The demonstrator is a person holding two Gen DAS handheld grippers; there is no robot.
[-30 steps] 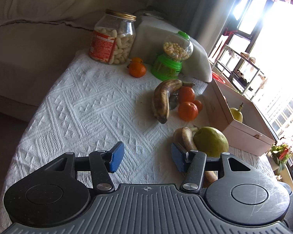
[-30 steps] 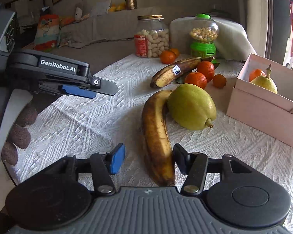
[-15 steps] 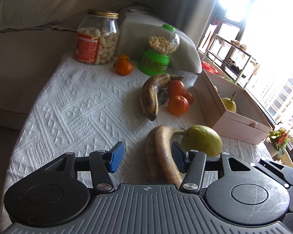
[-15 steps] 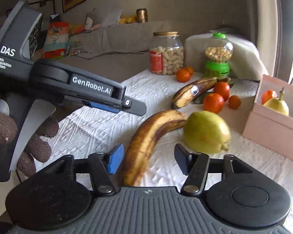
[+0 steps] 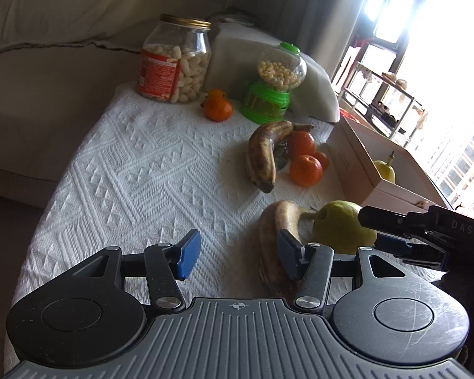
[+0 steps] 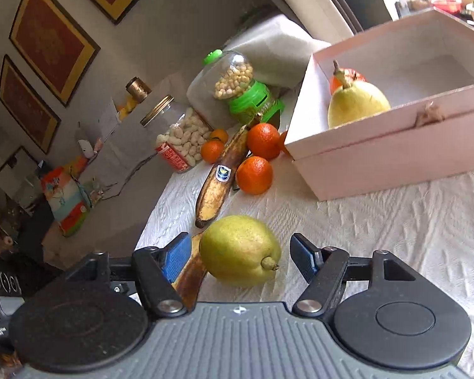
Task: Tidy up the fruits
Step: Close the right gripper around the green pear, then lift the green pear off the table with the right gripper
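The right gripper point(image 6: 237, 257) has its fingers opening around the green pear point(image 6: 240, 254), which lies on its side on the white cloth of the surface point(image 6: 379, 230), stem toward the camera. The blue pads stand on either side of the fruit with a gap showing on each flank, so nothing is held yet. Just beside the pear, touching or nearly so, lies an overripe banana point(image 6: 191, 276), and the left pad sits close over it.

The pear looks firm and fairly heavy for its size, with smooth waxy skin that may slip under hard pads. Its widest belly is the sensible place to grip, pads square across the middle, not on the tapering stem end where it would likely squirt out. Moderate pressure should do; too much could bruise it.

The banana is plainly soft and brown, so a stray pad would probably mash it.

The left gripper point(image 5: 233, 257) hovers with fingers wide apart and empty over the cloth.

The pink box point(image 6: 395, 145), already holding a yellow pear point(image 6: 358, 107), is likely the destination.
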